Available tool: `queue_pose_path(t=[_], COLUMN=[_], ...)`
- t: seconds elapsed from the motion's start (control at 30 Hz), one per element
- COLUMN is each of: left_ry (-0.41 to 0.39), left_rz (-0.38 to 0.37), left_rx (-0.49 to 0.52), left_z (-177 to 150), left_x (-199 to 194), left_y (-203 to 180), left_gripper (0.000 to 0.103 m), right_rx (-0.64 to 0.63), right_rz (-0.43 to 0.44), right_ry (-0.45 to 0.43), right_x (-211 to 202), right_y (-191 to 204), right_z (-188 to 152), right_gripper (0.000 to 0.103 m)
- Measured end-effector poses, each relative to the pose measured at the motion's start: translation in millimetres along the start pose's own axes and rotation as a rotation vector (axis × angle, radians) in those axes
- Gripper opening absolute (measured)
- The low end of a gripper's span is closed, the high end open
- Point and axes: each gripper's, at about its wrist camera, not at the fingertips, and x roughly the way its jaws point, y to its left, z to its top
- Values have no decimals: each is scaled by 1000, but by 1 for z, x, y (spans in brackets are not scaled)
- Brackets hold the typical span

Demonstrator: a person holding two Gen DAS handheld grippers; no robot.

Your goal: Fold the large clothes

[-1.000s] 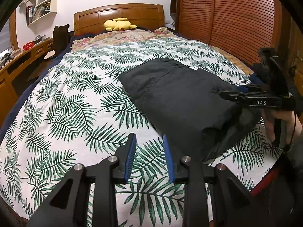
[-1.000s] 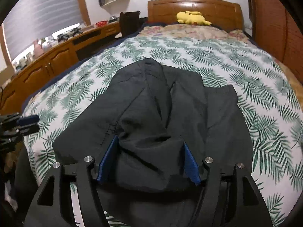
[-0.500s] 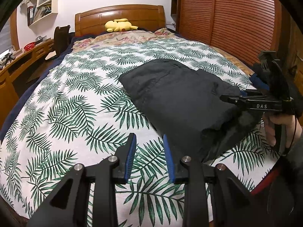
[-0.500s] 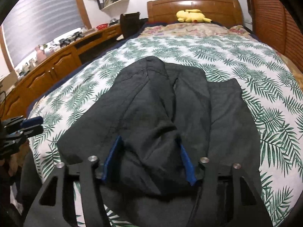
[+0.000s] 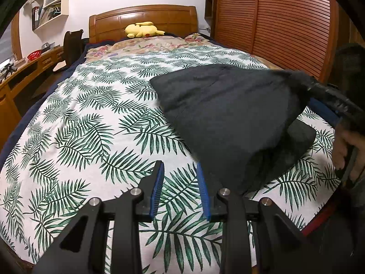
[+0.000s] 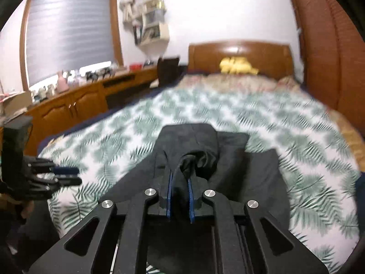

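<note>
A large dark grey garment (image 5: 228, 109) lies partly folded on the right half of the palm-leaf bedspread (image 5: 91, 125). In the right wrist view my right gripper (image 6: 180, 178) is shut on a bunch of the garment (image 6: 251, 173), blue pads pressing the fabric. From the left wrist view, the right gripper (image 5: 319, 96) lifts the garment's near edge off the bed. My left gripper (image 5: 179, 164) hovers over the bedspread just left of the garment, jaws a little apart with nothing between them. It also shows at the left edge as the left gripper (image 6: 68, 175).
A yellow plush toy (image 5: 142, 29) rests by the wooden headboard (image 5: 141, 16). Slatted wooden wardrobe doors (image 5: 285, 22) run along the bed's right side. A long wooden cabinet (image 6: 68, 105) with small items and a dark chair (image 5: 73, 43) stand to the left.
The right gripper's jaws went from wide around the fabric to shut on it. It then rose and pulled the garment's near edge up off the bed. The left gripper stayed put.
</note>
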Motion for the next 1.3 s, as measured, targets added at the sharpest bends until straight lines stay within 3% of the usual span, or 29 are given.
queue_pose_path(t=[0.23, 0.33, 0.5, 0.63, 0.9, 1.17, 1.3], left_ry=[-21, -29, -34, -39, -42, 28, 85], left_rz=[-16, -27, -54, -87, -160, -121, -99], left_rx=[-5, -4, 3, 21, 122, 163, 171], left_z=[5, 8, 14, 26, 51, 38, 28], left_x=[-1, 0, 3, 7, 18, 47, 64], left_y=[-6, -11, -22, -39, -89, -101, -101], left_gripper=[27, 27, 27, 27, 28, 29, 30], right_rx=[61, 110, 104, 80, 109, 128, 131], right_rz=[-112, -163, -195, -217, -262, -281, -286], right_ry=[-65, -1, 227, 256, 221, 209, 258], right_x=[-57, -67, -37, -32, -37, -43, -32], right_y=[-40, -61, -76, -74, -83, -90, -89], right_z=[-5, -22, -60, -66, -61, -64, -71], right_gripper=[7, 7, 8, 11, 34, 48, 55])
